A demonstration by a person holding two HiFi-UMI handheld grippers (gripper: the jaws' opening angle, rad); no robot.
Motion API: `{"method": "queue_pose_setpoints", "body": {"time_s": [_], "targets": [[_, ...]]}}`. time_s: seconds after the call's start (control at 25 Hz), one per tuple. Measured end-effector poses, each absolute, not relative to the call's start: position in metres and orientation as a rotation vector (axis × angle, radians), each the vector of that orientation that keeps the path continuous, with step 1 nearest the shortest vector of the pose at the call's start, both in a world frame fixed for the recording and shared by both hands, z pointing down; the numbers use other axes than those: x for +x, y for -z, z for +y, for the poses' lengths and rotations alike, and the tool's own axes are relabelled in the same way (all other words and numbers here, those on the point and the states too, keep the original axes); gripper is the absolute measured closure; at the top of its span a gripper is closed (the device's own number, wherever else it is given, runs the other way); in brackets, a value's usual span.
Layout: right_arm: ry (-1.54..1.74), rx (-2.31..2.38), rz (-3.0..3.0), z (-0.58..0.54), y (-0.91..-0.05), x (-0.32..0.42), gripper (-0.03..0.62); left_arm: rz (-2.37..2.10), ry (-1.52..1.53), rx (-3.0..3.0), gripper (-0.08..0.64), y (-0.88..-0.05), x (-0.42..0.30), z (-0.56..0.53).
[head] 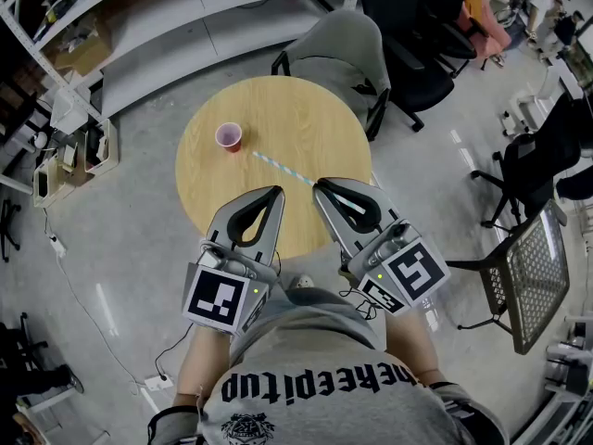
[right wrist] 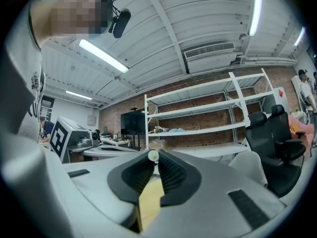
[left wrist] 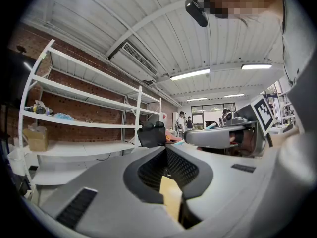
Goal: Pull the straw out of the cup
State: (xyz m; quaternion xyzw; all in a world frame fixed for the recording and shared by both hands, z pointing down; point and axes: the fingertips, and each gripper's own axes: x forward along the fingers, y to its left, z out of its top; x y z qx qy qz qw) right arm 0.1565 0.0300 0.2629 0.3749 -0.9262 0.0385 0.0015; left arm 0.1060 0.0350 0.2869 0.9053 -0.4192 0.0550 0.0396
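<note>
Round desk (head: 296, 119); cup (head: 228, 136) upright at ten o'clock; straw (head: 278, 167) runs toward four o'clock, end pinched in right gripper (head: 315, 186) jaws for extraction; left gripper (head: 278, 191) jaws together, empty.

The grey two-jaw left gripper (head: 275, 193) is held out ahead of the torso, angled slightly inward, with its black-padded jaws brought together at the tips and nothing caught between them. The matching grey right gripper (head: 318, 186) is held just beside it, angled inward so that the two tips lie near each other; its jaws are closed on the end of a thin blue-and-white striped straw (right wrist: 153, 155). Both bare forearms are extended forward from the body, each square-marked cube being carried just ahead of its hand.
</note>
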Motion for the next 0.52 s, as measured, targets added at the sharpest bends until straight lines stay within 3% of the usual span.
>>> {"method": "queue_pose_setpoints", "body": {"time_s": [0.52], "targets": [[-0.118, 1.165, -2.910, 0.024, -0.263, 0.149, 0.549, -1.300, -0.171, 2.765, 0.534, -0.287, 0.097, 0.030]]}}
